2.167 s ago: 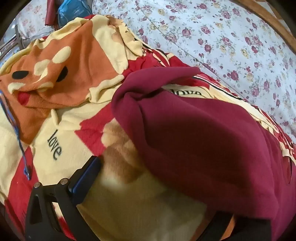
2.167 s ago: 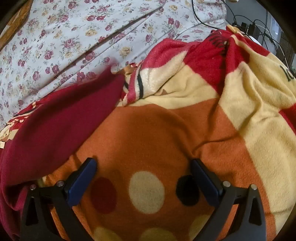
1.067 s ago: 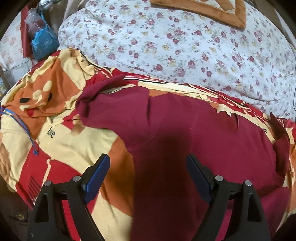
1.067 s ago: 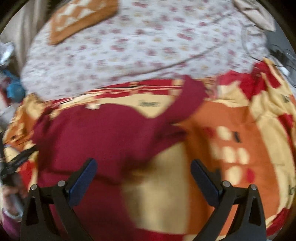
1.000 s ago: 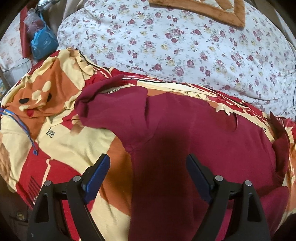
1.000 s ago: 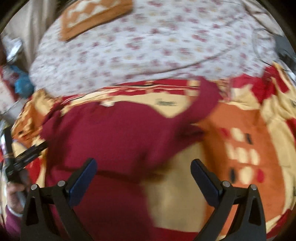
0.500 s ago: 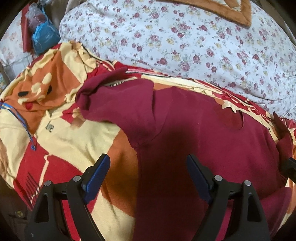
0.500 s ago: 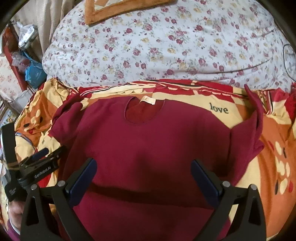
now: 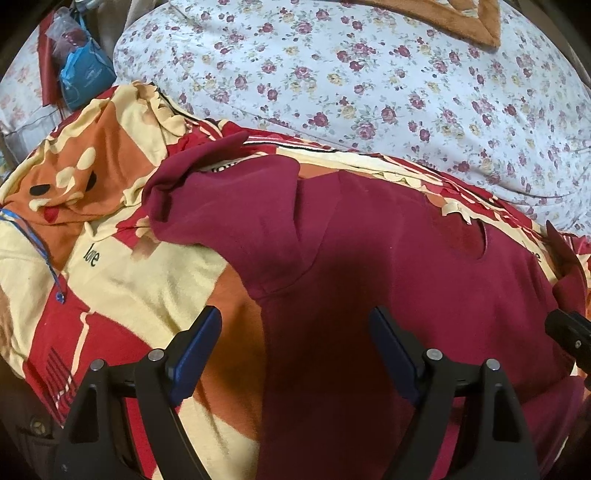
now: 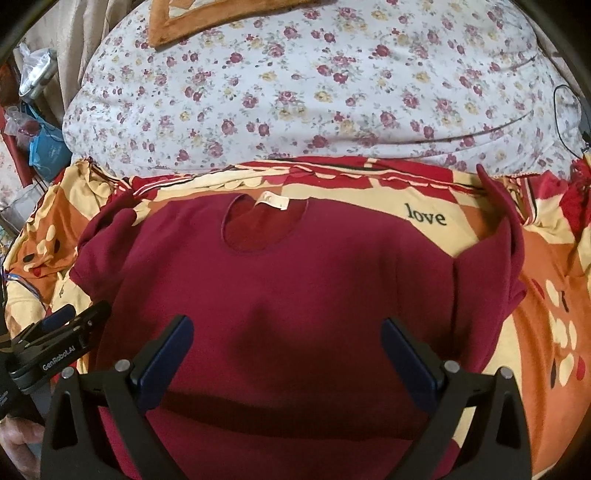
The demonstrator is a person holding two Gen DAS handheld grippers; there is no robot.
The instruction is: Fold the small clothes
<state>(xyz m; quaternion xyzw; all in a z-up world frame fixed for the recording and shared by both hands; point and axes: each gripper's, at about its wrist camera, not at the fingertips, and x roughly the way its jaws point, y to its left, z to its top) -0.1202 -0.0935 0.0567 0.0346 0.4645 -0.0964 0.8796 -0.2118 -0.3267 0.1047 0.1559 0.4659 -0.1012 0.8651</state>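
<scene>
Far left, in the right wrist view: blue bag (image 10: 46,151) beside the bed, near a clear plastic bundle (image 10: 35,75). Same blue bag (image 9: 86,75) at top left in the left wrist view.

Next, orange, cream and red blanket (image 9: 122,266) spread across the bed, printed "love", rumpled into a spotted orange hump at its left end. Thin blue cord (image 9: 44,254) lying over its left edge. Same blanket (image 10: 546,295) running out to the right in the right wrist view, spotted orange patch there too.

Left hand-held gripper (image 9: 295,332) with blue-padded fingers (image 9: 195,339) spread wide, pinching nothing, poised over the shirt's left side near the armpit seam. Seen from the right wrist view, left hand-held gripper (image 10: 61,332) low at the left edge, beside the shirt's left sleeve.

Centre: maroon short-sleeved shirt (image 10: 295,280) lying flat on the blanket, round neckline with a cream label (image 10: 273,201) pointing toward the floral pillow (image 10: 314,85). Same shirt (image 9: 369,266) in the left wrist view, left sleeve crumpled and partly folded over. Right sleeve standing up in a peak at the shirt's right edge.

Right hand-held gripper (image 10: 286,350) likewise spread wide, empty, poised over the shirt's lower middle. A black part of it (image 9: 570,338) showing at the far right edge in the left wrist view.

Behind everything, orange-bordered cloth (image 10: 192,16) lying on top of the floral pillow.
</scene>
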